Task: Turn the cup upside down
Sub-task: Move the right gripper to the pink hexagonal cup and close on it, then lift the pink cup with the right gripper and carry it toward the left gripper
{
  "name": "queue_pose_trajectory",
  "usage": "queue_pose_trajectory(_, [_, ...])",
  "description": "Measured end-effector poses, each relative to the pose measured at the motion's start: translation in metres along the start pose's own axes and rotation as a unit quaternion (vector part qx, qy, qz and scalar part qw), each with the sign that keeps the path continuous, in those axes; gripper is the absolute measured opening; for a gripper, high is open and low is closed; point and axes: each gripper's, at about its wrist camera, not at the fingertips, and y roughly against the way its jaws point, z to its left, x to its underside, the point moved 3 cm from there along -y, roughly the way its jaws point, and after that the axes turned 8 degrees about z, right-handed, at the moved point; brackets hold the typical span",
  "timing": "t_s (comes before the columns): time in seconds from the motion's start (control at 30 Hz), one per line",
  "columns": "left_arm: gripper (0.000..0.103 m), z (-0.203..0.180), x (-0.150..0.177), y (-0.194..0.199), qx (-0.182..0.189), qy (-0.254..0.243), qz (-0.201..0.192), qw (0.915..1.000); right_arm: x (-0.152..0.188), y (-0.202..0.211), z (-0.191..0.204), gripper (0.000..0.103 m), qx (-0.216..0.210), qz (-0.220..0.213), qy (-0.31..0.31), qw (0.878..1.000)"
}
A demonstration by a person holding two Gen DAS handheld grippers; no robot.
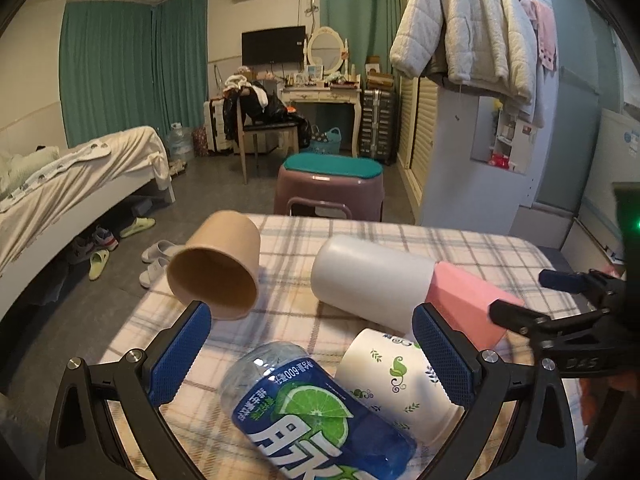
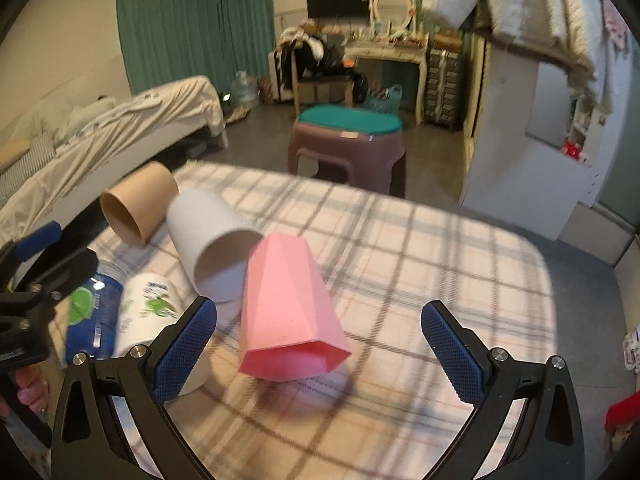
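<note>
Here, pink cup (image 2: 290, 308) & white cup (image 2: 212, 240) lie sideways, both hollow; both grippers' jaws wide, holding nothing.

Home bedroom: unmade bed (image 1: 76, 168), vanity mirror (image 1: 326, 50), wall TV (image 1: 273, 45), slippers (image 1: 156, 258) (floor).

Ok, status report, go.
Left gripper open, empty, over bottle and leaf-print cup. Right gripper open, pink cup between fingers, on its side. White cup touching pink cup's base.
</note>
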Motion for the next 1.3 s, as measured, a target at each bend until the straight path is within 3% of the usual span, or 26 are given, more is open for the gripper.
queue_pose_trajectory(0.2, [0.103,-0.003,0.003,-0.006,0.003,-0.007,0.009,0.9999,0.007,-0.033,-0.003,0.092,-0.03,0.037,-0.013,0.999])
queue_pose_trajectory(0.27, [0.103,-0.006,0.003,-0.004,0.003,-0.01,0.008,0.9999,0.009,-0.037,-0.001,0.084,-0.044,0.043,-0.017,0.998])
queue_pose_trajectory(0.33, [0.103,-0.008,0.003,0.0,0.004,-0.012,0.006,0.9999,0.011,-0.037,0.003,0.066,-0.067,0.048,-0.017,0.996])
queue_pose_trajectory(0.53, [0.103,-0.009,0.007,0.022,0.015,-0.014,-0.005,0.9998,0.034,-0.013,0.011,0.065,-0.039,0.044,-0.031,0.998])
queue_pose_trajectory(0.83, [0.103,-0.019,0.021,0.058,0.052,-0.021,-0.018,0.9983,0.103,0.06,0.016,0.065,0.057,0.02,-0.108,0.992])
queue_pose_trajectory(1.03, [0.103,-0.024,0.034,0.073,0.068,-0.038,-0.017,0.9968,0.128,0.071,0.036,0.065,0.073,0.024,-0.131,0.988])
queue_pose_trajectory(1.3, [0.103,-0.008,0.045,0.075,0.062,-0.041,-0.006,0.9972,0.131,0.06,0.058,0.063,0.086,0.027,-0.144,0.985])
